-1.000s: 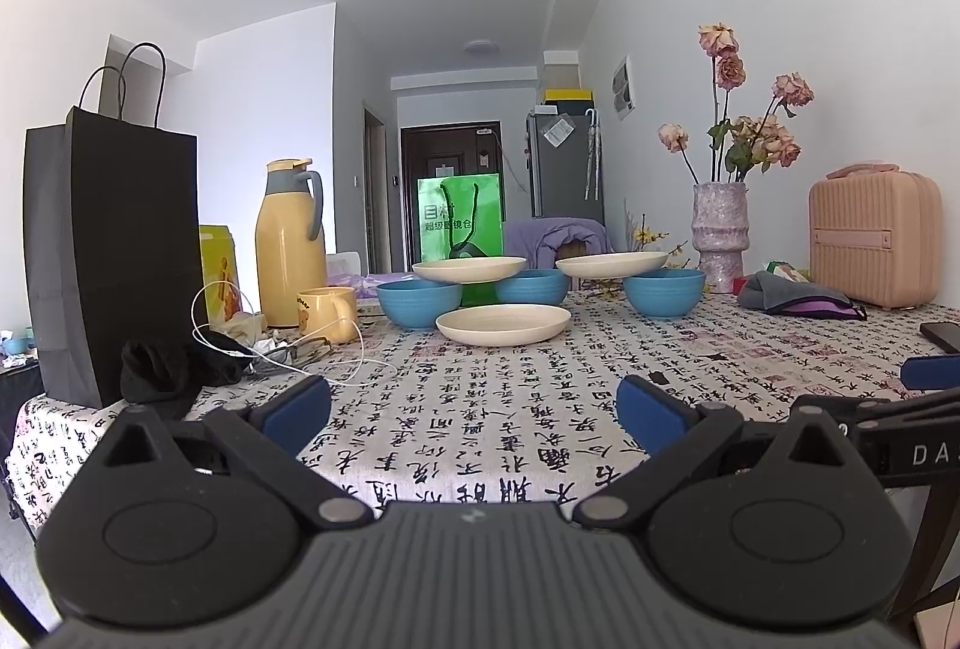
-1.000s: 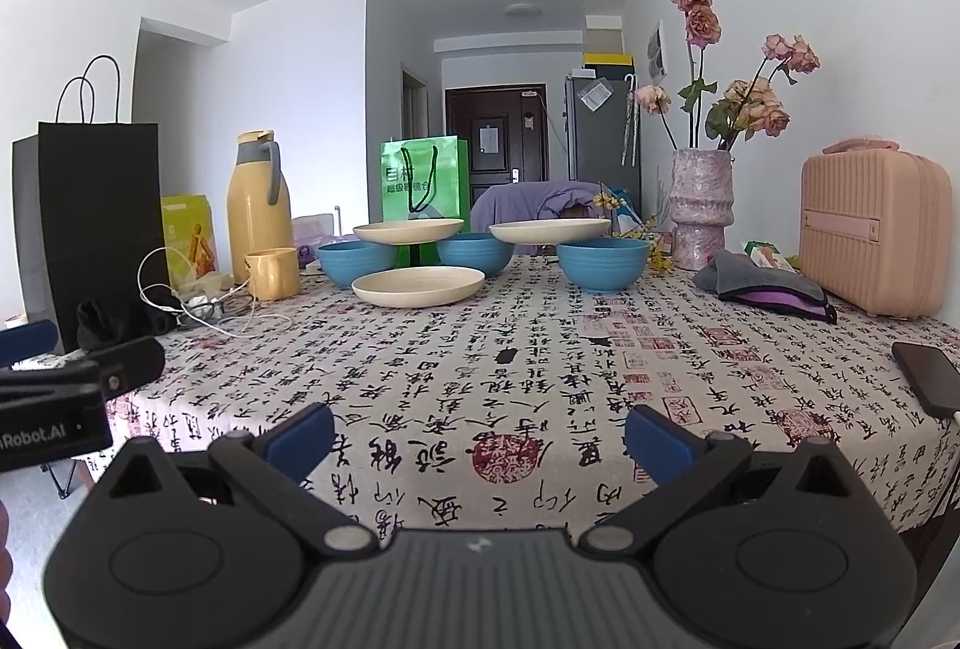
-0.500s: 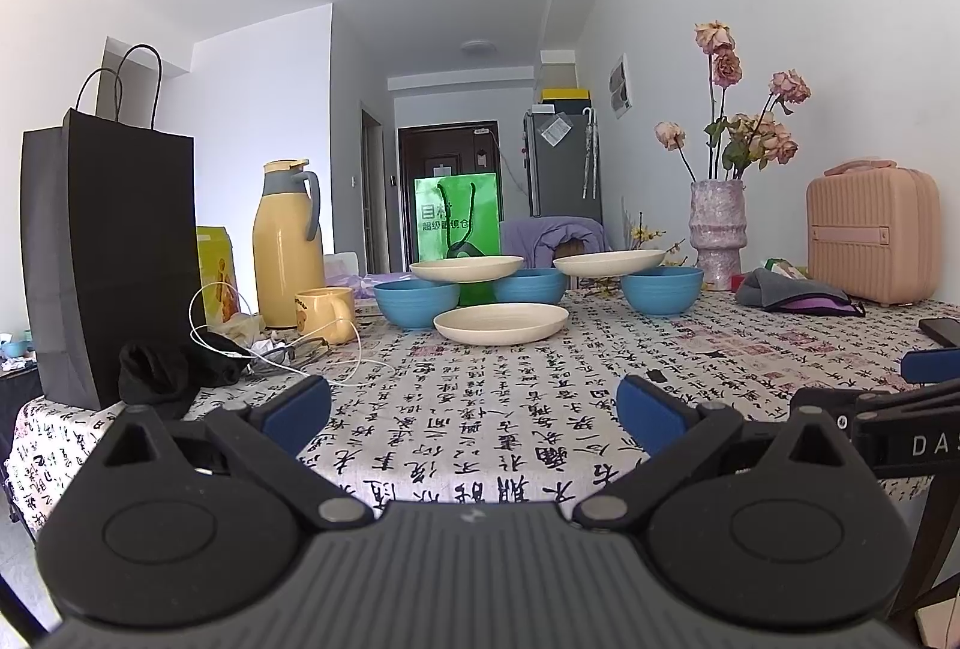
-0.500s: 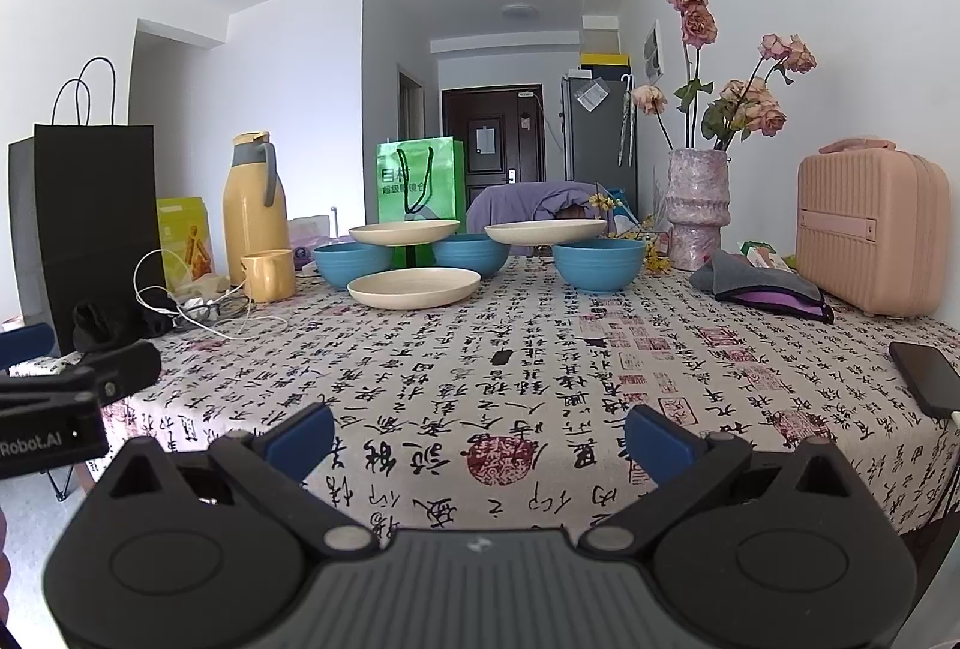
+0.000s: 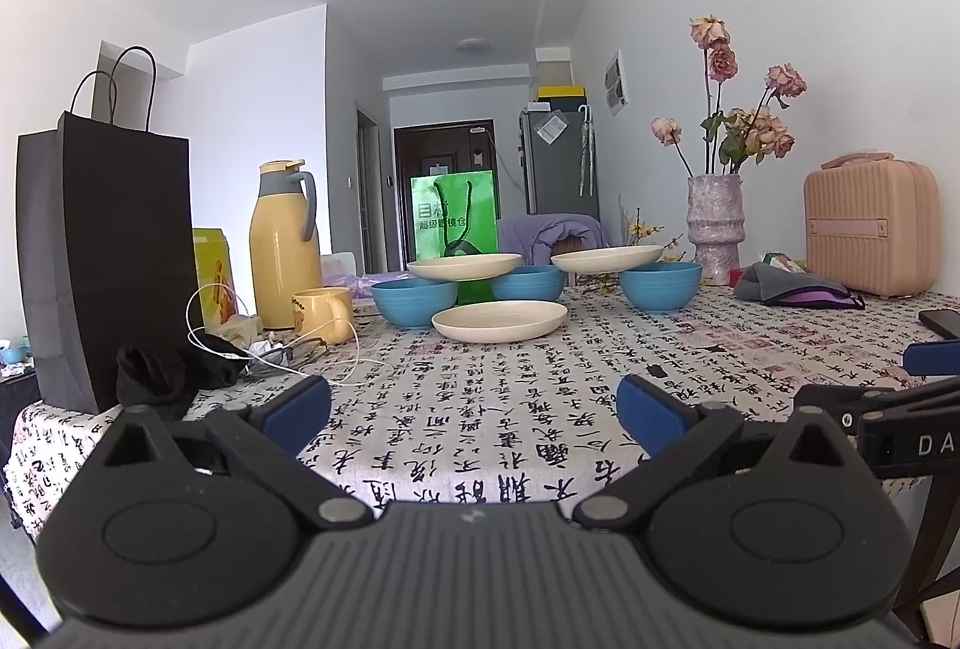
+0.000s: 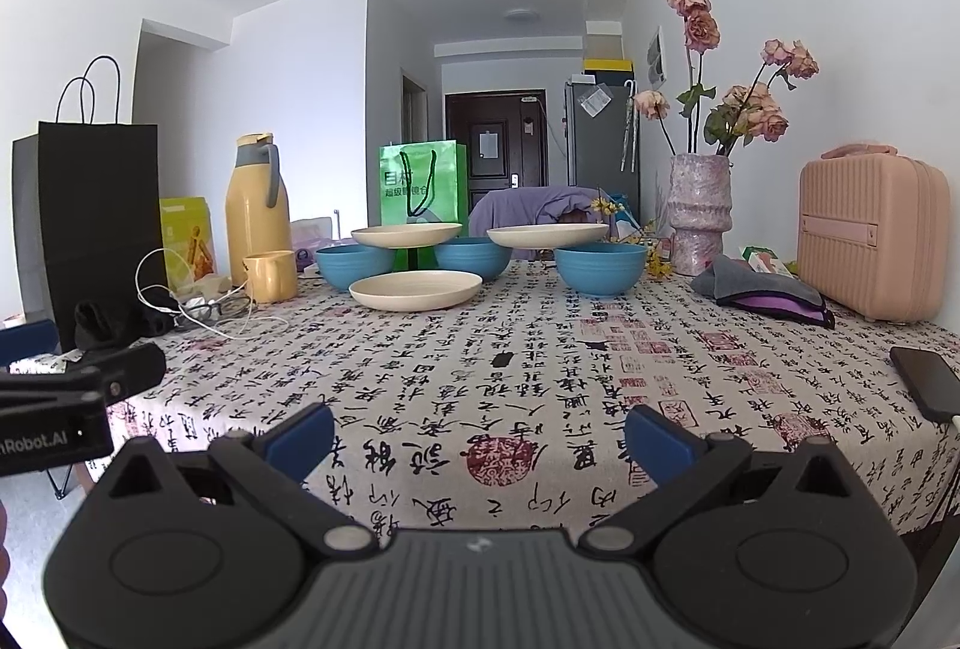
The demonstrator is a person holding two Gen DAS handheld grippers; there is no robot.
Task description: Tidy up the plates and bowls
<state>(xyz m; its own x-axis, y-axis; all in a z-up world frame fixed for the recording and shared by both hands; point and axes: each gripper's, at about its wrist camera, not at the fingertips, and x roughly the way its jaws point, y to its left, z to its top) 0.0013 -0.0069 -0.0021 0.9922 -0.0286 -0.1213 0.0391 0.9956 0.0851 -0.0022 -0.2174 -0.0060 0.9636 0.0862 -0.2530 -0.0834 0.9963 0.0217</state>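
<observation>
At the worktop's [image 6: 540,385] far left stands a black paper bag [image 5: 102,259], then a yellow thermos jug [image 5: 285,253] with a yellow mug [image 5: 321,312] just beside it. The dishes sit together at the far middle of the patterned cloth, well apart from both grippers: a left blue bowl [image 6: 354,266], a middle blue bowl [image 6: 473,258] and a right blue bowl [image 6: 600,268]. One cream plate [image 6: 407,234] bridges the rims of the left and middle bowls; a second raised plate [image 6: 547,234] bridges the middle and right ones. A third cream plate [image 6: 416,290] lies flat on the cloth in front. Further right are a vase of dried roses [image 6: 699,220], a grey pouch [image 6: 759,289] and a pink case [image 6: 870,235]. The left gripper [image 5: 474,409] hovers at the near edge, jaws spread wide and empty. The right gripper [image 6: 479,436] is likewise wide apart, holding nothing.
</observation>
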